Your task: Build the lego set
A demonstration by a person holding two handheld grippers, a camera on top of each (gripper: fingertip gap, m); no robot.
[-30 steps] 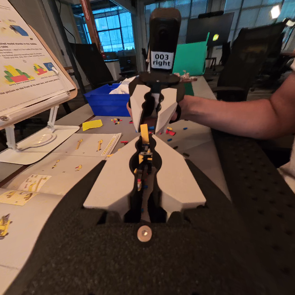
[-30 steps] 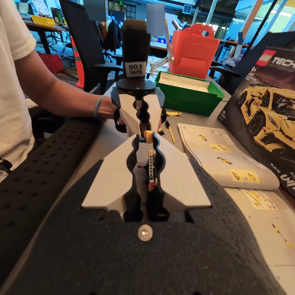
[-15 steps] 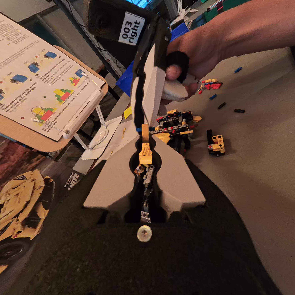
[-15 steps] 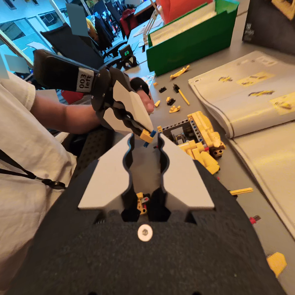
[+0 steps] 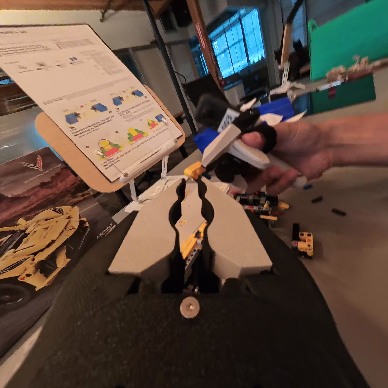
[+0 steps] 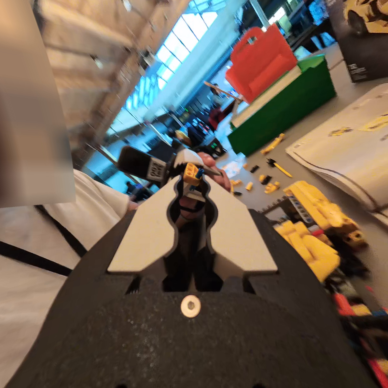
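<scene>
A small yellow lego piece with a blue pin (image 5: 192,170) hangs in the air between the two grippers. My right gripper (image 6: 191,178) is shut on it; the piece (image 6: 190,173) sits between its fingertips. In the left wrist view the right gripper (image 5: 203,165) reaches in from the right with the piece at its tip. My left gripper (image 5: 190,181) is open; its tips stand just below the piece with a bare gap between them. The partly built yellow car model (image 6: 310,212) lies on the table to the right.
An instruction sheet on a stand (image 5: 84,94) and the set's box (image 5: 31,210) stand at the left. A small yellow and black subassembly (image 5: 304,243) lies on the table. An open booklet (image 6: 346,159), a green bin (image 6: 283,117) and loose parts (image 6: 262,180) lie beyond the model. Both grippers' tips are close together, under 4 cm apart.
The yellow piece changed hands: my left gripper held it before and has opened, my right gripper opened and then shut on it. Both grippers have tilted and risen above the table.
</scene>
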